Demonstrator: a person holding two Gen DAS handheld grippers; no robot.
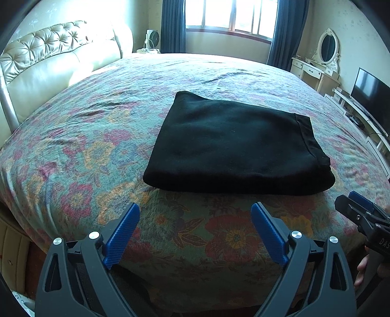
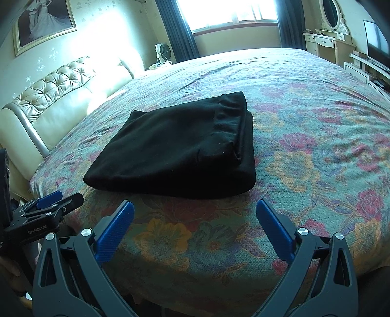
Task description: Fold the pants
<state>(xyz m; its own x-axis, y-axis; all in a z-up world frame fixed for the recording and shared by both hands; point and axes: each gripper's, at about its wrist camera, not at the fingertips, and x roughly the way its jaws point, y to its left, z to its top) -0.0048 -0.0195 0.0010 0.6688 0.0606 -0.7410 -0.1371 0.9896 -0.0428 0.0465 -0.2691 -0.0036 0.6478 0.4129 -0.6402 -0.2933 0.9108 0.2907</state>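
Note:
The black pants (image 1: 234, 143) lie folded into a compact rectangle on the floral bedspread (image 1: 97, 151), with the waistband at the right end. They also show in the right wrist view (image 2: 175, 151). My left gripper (image 1: 195, 209) is open and empty, held near the bed's front edge, short of the pants. My right gripper (image 2: 195, 207) is open and empty too, just in front of the pants. Each gripper shows at the edge of the other's view: the right gripper (image 1: 358, 207) and the left gripper (image 2: 61, 197).
A cream tufted headboard (image 1: 48, 61) runs along the left. A window with dark curtains (image 1: 231, 17) is at the back. A dressing table with an oval mirror (image 1: 324, 58) and a TV (image 1: 373, 104) stand at the right. A fan (image 1: 152, 39) stands by the bed.

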